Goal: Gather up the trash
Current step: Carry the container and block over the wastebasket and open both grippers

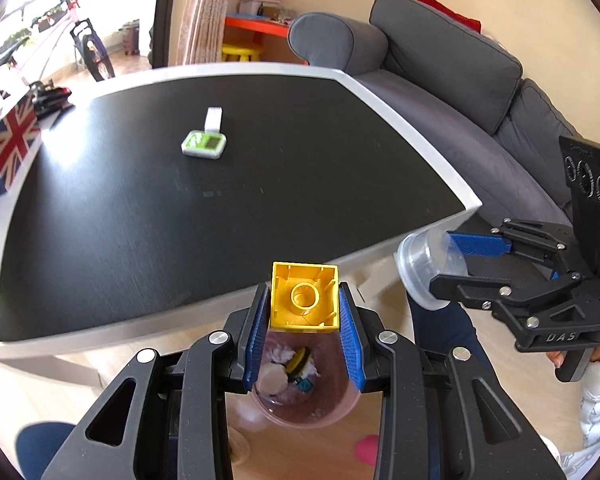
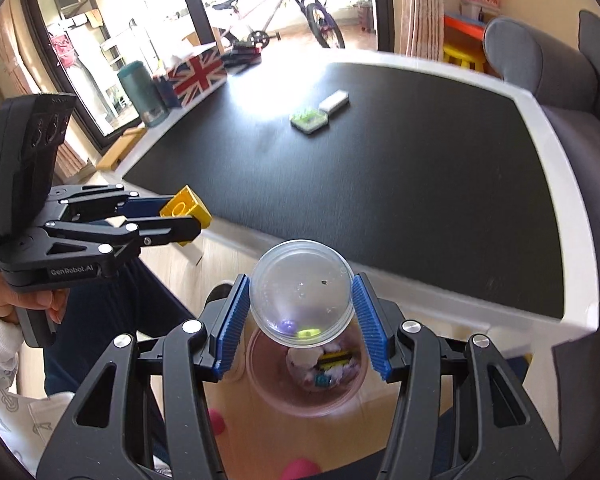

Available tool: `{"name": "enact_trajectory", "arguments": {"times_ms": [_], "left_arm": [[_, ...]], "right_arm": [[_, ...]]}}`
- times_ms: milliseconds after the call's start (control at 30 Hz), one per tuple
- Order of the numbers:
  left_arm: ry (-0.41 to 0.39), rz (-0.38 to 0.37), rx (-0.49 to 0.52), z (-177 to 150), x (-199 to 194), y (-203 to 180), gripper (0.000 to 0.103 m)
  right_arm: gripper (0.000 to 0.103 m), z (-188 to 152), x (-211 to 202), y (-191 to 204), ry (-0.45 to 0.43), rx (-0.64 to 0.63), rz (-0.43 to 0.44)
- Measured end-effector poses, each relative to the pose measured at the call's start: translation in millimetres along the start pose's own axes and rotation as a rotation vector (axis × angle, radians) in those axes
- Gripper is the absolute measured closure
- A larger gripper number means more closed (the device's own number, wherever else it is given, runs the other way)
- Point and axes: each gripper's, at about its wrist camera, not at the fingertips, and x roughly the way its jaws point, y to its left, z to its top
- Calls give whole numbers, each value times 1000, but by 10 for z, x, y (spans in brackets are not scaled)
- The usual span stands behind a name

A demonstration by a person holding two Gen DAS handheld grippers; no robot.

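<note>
My left gripper (image 1: 304, 300) is shut on a yellow toy brick (image 1: 305, 297), held above a pink bin (image 1: 308, 412) on the floor that holds tissue and small scraps. In the right wrist view the left gripper (image 2: 188, 220) and brick (image 2: 186, 208) show at left. My right gripper (image 2: 302, 300) is shut on a clear plastic cup (image 2: 302, 292), over the same bin (image 2: 300, 400). In the left wrist view the right gripper (image 1: 440, 264) holds the cup (image 1: 428, 268) at right, off the table edge.
A black table with white rim (image 1: 204, 184) carries a small green-and-white device (image 1: 203, 145), a white block (image 1: 213, 119) and a Union Jack box (image 1: 12, 140). A grey sofa (image 1: 480, 92) stands right. A green canister (image 2: 142, 92) stands far left.
</note>
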Motion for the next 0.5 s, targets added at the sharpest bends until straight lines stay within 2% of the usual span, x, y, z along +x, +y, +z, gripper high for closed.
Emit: {"name": "enact_trajectory", "arguments": {"times_ms": [233,300,333,500], "left_arm": [[20,-6,-4,-117,16,-30,70],[18,-5,-5,-119,4,-34,70],[17,-5,-5,-114,2,-36,70],[27,-10,0,-116,29,-55,70]], "right_arm": [[49,-133,95,-9,30,16,27],[31,-133,101,-17,30,18,22],[19,-123,102,-25,26,21,18],[10,-105,86,-94,17,53,-6]]}}
